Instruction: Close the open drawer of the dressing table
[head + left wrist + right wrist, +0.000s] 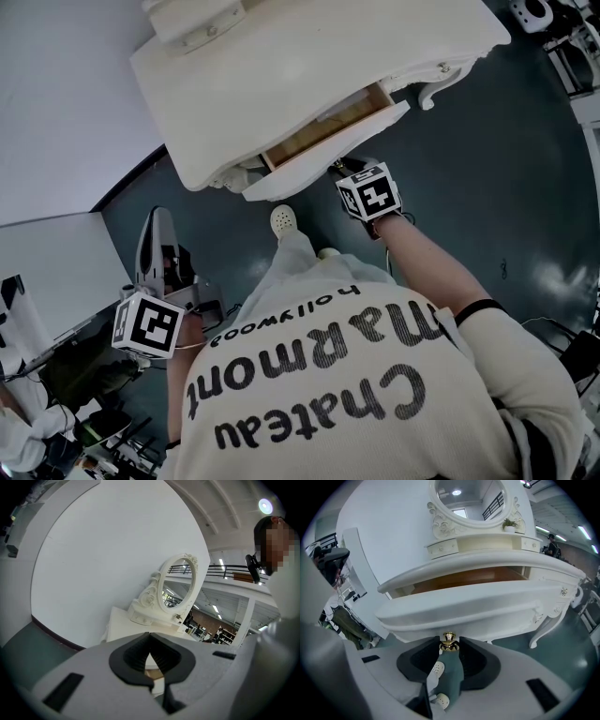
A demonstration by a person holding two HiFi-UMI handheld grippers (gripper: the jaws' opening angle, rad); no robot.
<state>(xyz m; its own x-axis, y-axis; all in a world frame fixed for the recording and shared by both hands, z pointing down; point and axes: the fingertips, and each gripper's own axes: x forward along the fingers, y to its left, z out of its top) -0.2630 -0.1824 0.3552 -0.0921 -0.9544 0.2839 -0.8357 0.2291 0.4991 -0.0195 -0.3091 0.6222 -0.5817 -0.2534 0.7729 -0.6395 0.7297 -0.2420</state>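
The white dressing table [309, 56] stands at the top of the head view with its drawer [323, 155] pulled out, showing a wooden inside [464, 578]. In the right gripper view the curved drawer front [478, 604] fills the middle, and its brass knob [448, 641] sits between my right gripper's pads. My right gripper [345, 172] is at the drawer front and its jaws stand narrowly apart, closed on the knob. My left gripper [157, 225] hangs low at the left, far from the table, shut [149, 637] with nothing in it.
The oval mirror [178, 585] rises at the table's back. The person's white clog [283, 220] stands on the dark green floor right below the drawer. A white board [56, 272] leans at the left. A curved table leg [543, 630] stands at the right.
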